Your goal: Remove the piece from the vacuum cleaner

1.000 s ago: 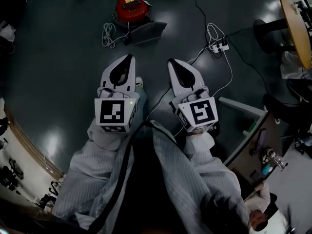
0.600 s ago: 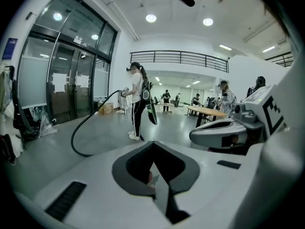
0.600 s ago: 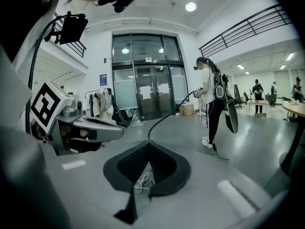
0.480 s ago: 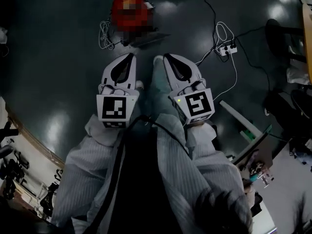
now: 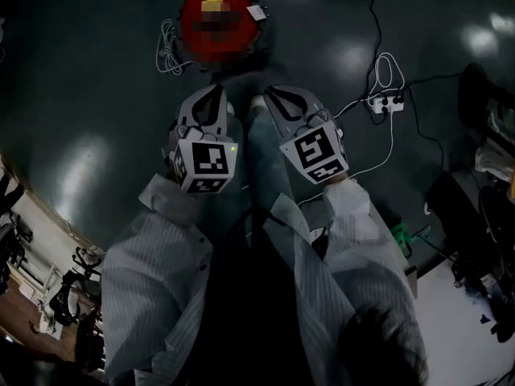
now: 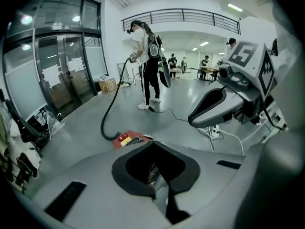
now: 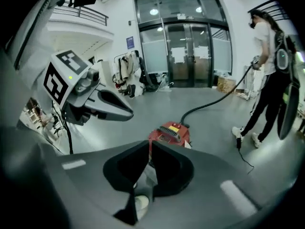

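Operator: Vacuum cleaner [image 5: 219, 14] sits on the floor [image 5: 96, 95] ahead; my left gripper [image 5: 214, 93] and right gripper [image 5: 272, 93] are clenched, empty.

Desk: Hard plastic, probably stiff. I'd grip the hose [image 6: 102, 123] at its socket.

At the top of the head view I see the round red vacuum cleaner [image 5: 193, 10] in glossy hard plastic. The dark grey floor [image 5: 88, 127] around it is smooth and shiny, mirroring the ceiling lamps. My 2 tools, the left gripper [image 5: 215, 91] and right gripper [image 5: 272, 91], have matt pale grey plastic shells with dull black jaw linings. The pale striped cloth sleeves [image 5: 153, 256] fill the lower frame. At the upper centre of the right gripper view, the glass doors [image 7: 183, 42] sit in dark frames.
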Available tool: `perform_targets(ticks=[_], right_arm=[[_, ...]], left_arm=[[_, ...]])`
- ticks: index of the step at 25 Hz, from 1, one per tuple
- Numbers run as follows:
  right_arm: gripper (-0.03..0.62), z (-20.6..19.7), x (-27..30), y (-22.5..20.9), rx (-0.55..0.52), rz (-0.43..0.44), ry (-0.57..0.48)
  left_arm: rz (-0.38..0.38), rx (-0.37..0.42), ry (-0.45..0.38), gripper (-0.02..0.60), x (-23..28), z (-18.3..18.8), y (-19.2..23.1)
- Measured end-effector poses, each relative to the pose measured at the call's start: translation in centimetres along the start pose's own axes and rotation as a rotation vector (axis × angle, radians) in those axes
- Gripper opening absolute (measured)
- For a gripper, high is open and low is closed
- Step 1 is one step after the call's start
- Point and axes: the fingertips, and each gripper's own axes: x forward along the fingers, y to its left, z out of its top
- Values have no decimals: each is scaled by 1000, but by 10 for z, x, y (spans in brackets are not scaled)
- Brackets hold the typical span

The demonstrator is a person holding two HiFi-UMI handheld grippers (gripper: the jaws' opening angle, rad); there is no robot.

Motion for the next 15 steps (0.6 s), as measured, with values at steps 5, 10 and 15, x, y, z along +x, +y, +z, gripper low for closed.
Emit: perform_targets(ticks=[5, 10, 15], right_arm=[[18, -94, 95, -20, -180, 126, 198], [71, -131, 143, -1, -270, 164, 276], [120, -111, 157, 44, -508, 234, 335]], left_arm=[[-67, 137, 159, 6, 109, -63, 7], [-200, 304, 229, 115, 137, -112, 2], [-161, 435, 184, 123, 109, -113, 31]])
